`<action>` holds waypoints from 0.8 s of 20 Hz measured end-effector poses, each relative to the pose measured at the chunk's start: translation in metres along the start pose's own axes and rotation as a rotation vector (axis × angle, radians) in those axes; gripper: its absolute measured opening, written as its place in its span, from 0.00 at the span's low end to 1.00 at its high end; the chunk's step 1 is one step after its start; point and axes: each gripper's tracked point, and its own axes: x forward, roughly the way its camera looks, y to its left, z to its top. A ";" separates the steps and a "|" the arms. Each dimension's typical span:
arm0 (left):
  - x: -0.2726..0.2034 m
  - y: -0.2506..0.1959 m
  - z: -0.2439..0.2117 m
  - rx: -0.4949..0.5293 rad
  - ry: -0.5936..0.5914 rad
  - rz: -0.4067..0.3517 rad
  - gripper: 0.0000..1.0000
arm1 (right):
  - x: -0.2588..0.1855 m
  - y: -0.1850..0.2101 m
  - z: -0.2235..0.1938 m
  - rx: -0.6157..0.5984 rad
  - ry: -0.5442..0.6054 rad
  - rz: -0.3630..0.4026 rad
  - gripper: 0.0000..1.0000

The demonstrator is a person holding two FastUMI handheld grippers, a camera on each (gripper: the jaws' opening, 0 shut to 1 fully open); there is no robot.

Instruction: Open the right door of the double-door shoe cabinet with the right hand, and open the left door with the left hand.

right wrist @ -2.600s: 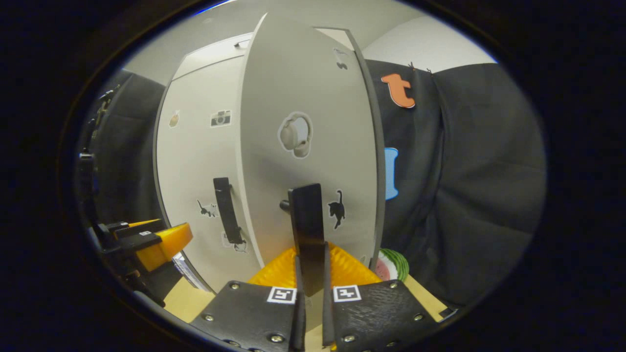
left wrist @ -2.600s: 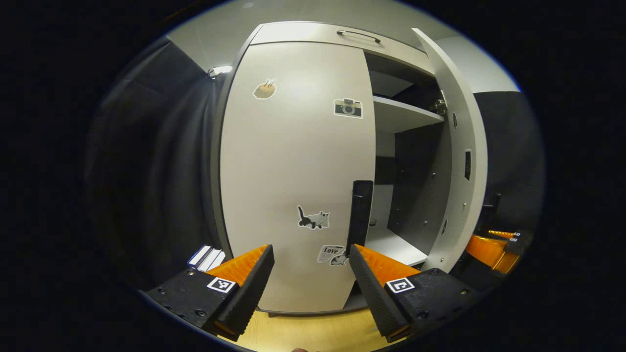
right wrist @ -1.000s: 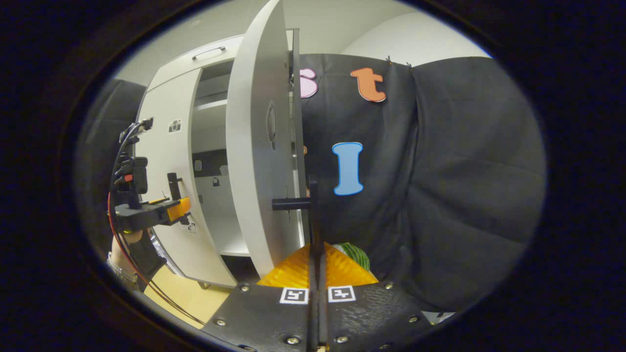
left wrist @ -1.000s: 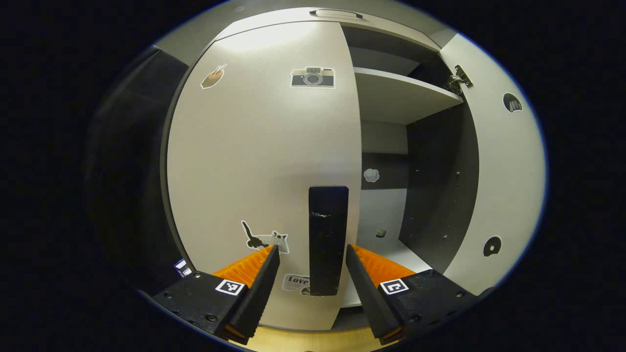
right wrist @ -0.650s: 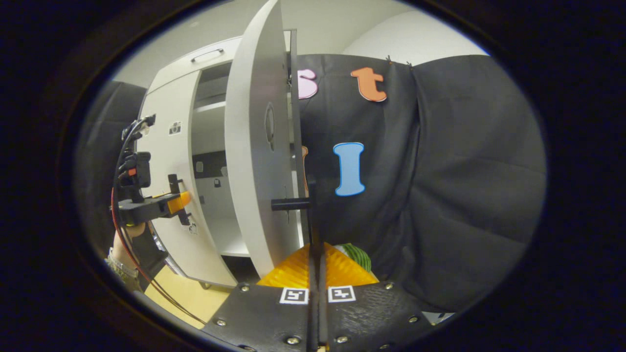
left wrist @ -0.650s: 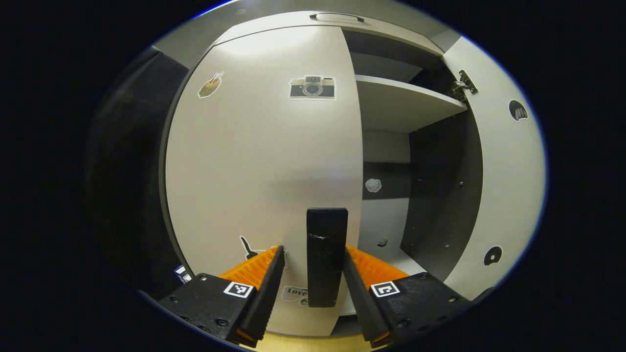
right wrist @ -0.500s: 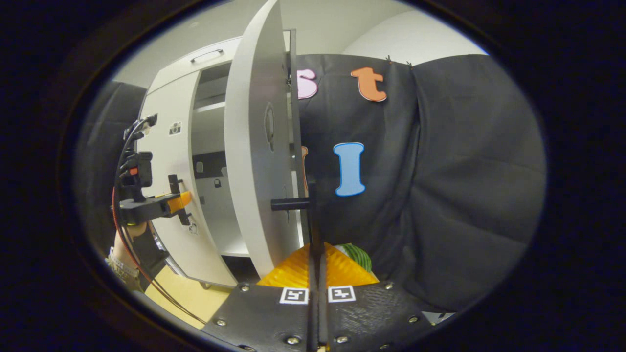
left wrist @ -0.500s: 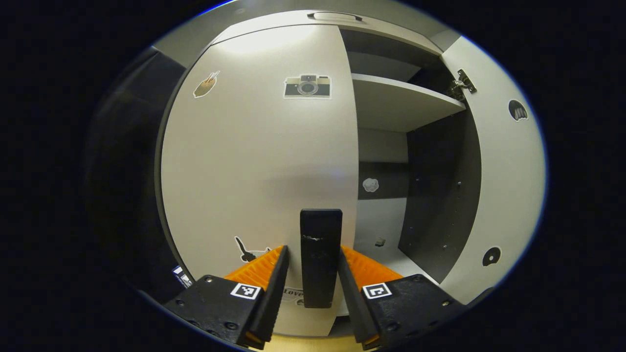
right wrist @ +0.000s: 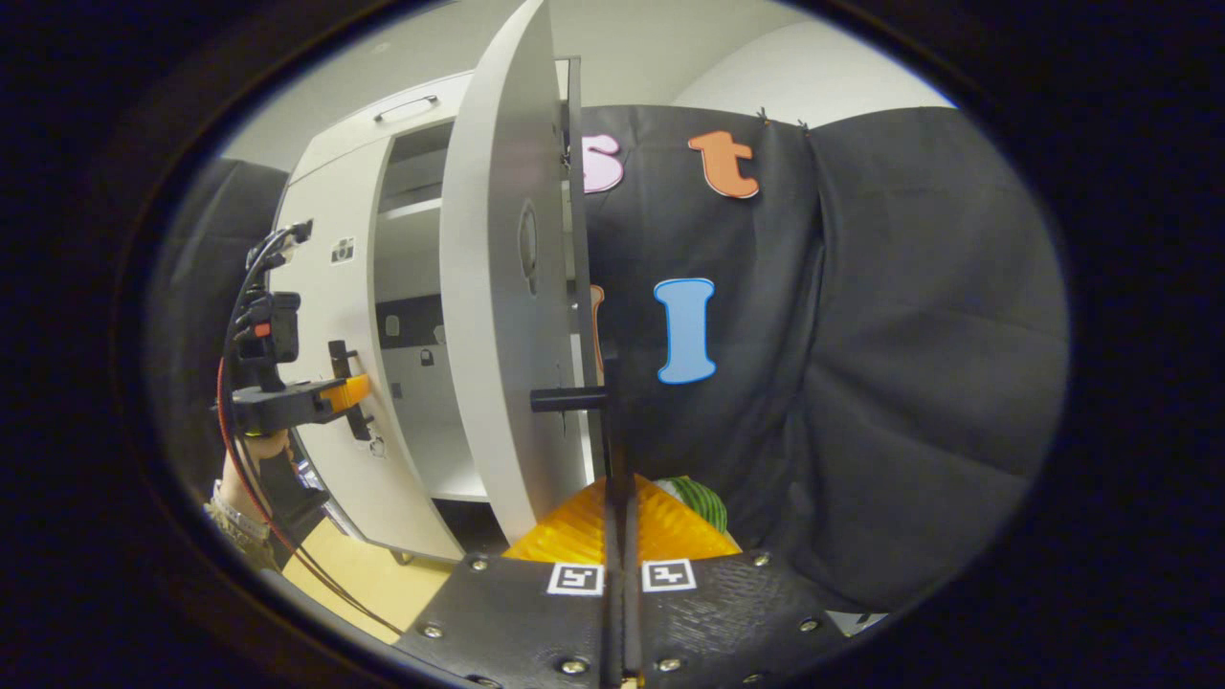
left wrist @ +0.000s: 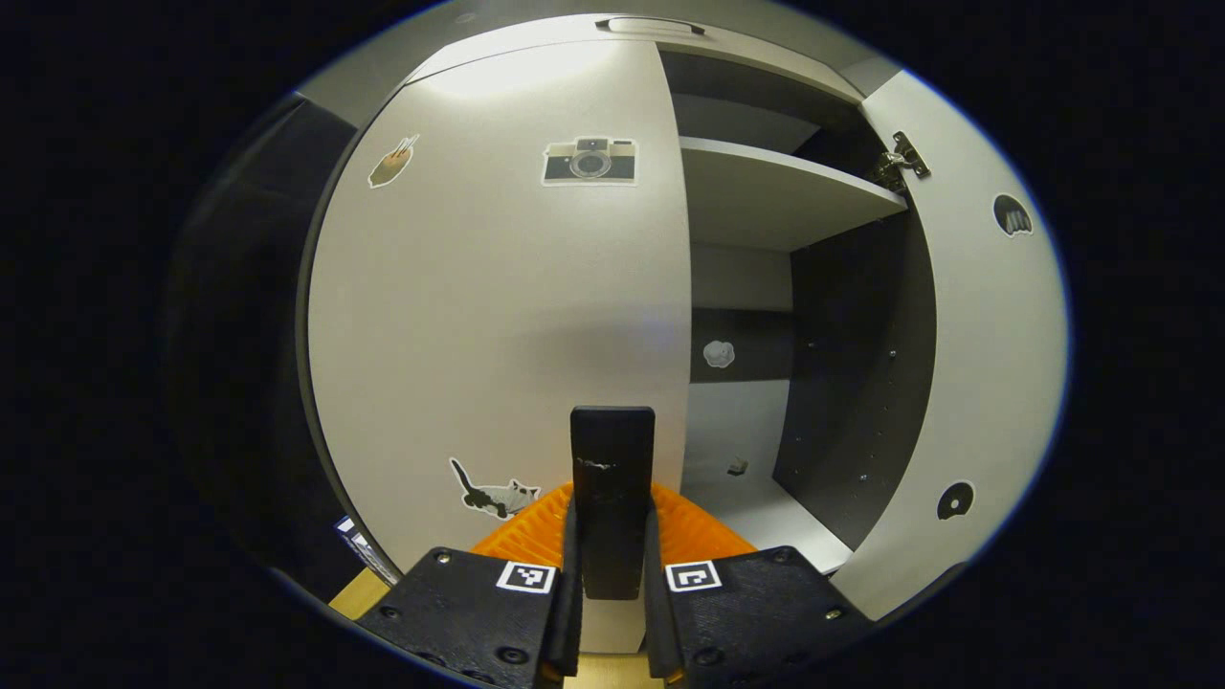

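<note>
Stickers dot the left door (left wrist: 498,316) of the shoe cabinet (left wrist: 670,57) in the left gripper view: a camera sticker (left wrist: 589,161) near the top, a small brown one at the upper left too small to identify, and a cat sticker (left wrist: 493,493) low down. None of them carries writing that can be made out here. The left door sits flush with the cabinet front, closed. Its black bar handle (left wrist: 612,478) stands upright near the door's inner edge, and the left gripper (left wrist: 610,574) pinches it, 1 finger pressed on each side of the bar. Each finger block bears a square black-and-white marker tag (left wrist: 525,576). To the right, the cabinet interior is exposed, with a pale shelf (left wrist: 766,191) above a dark side wall, and the right door (left wrist: 986,383) swung out, its hinge (left wrist: 898,165) visible at the top.

In the right gripper view, the right door (right wrist: 498,316) is seen almost edge-on, standing wide open from the cabinet. The right gripper (right wrist: 618,536) is closed on the door's thin black handle (right wrist: 612,421), both fingers against it, with 2 marker tags on the blocks below. Far left, the left gripper (right wrist: 335,392) is at the left door's handle, a hand (right wrist: 251,459) beneath it and cables running up. A green striped object (right wrist: 699,498) shows low beside the door. The floor (right wrist: 354,584) is pale wood.
</note>
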 end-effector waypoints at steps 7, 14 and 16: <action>-0.009 0.002 -0.001 -0.013 0.009 -0.009 0.24 | 0.003 -0.001 0.001 -0.003 0.001 0.001 0.00; -0.012 0.005 -0.001 -0.025 0.013 -0.008 0.22 | 0.002 -0.002 0.000 -0.003 0.005 0.008 0.00; -0.013 0.006 -0.001 -0.032 0.014 -0.009 0.22 | 0.003 -0.003 0.001 -0.003 0.006 0.008 0.00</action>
